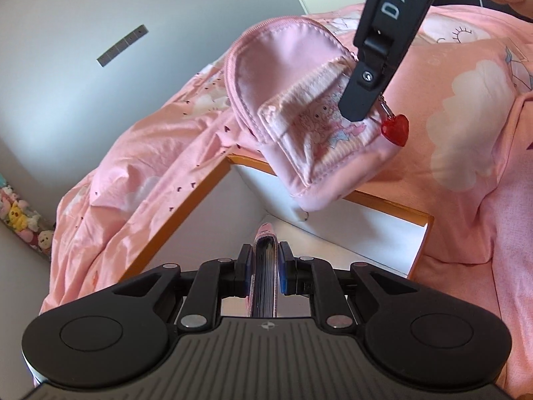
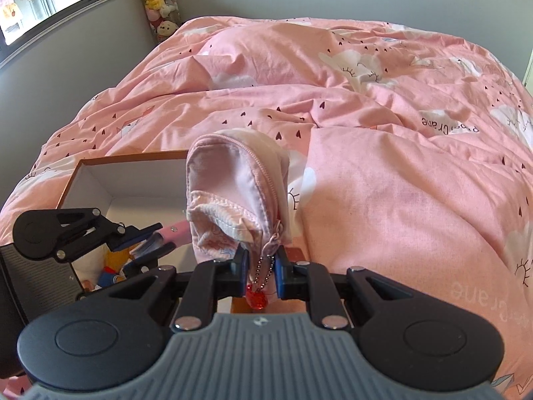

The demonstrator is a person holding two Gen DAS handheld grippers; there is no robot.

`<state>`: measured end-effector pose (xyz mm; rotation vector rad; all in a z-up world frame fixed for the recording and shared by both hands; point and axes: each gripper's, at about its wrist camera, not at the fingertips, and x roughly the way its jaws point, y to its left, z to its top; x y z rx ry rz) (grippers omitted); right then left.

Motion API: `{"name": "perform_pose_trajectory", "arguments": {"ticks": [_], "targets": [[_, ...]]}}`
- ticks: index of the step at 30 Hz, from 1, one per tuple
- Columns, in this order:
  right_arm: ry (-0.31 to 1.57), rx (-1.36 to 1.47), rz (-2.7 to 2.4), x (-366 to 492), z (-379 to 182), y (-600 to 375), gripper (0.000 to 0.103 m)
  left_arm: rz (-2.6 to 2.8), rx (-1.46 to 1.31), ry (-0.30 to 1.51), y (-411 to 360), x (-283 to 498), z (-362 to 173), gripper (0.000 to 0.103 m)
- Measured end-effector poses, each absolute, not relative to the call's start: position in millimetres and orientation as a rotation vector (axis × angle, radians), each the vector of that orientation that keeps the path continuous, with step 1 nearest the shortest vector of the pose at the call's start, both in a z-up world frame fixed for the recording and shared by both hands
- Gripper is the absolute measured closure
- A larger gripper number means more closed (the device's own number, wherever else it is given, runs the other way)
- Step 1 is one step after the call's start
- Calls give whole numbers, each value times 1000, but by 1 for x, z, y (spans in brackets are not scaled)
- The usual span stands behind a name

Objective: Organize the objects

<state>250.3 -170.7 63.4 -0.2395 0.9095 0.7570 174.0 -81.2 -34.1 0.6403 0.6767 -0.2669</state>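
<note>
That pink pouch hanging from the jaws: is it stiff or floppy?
Probably floppy: the pink pouch sags and creases below the right gripper. Likely light, since it hangs from one corner. Its red heart charm dangles, so it may swing.

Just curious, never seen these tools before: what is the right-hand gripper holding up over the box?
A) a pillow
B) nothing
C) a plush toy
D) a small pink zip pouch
D: the right gripper is clamped on the pink pouch at its zipper end, beside the red heart charm.

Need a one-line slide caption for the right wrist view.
Right gripper holds a pink pouch beside the open box on a pink duvet; left gripper holds a pink item.
</note>
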Motion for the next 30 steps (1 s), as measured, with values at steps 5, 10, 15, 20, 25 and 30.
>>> {"name": "perform_pose_trajectory", "arguments": {"ticks": [5,10,15,20,25,30], "targets": [[921,-196,771,257,60,-179,86,-334,539,793,-84,184,-39,85],[914,-192,778,257,60,-184,86,-371,477,860,-88,189,-34,80],[913,-191,786,256,59,-186,86,-457,299,960,-79,194,-32,62],[915,-189,784,256,60,-188,86,-470,182,988,-59,198,-22,53],[903,-198,782,255,62,-187,86,-415,53,1101,-28,219,-23,50],[896,-229,814,253,66,-176,86,-317,-53,1243,-7,242,-44,51]]}}
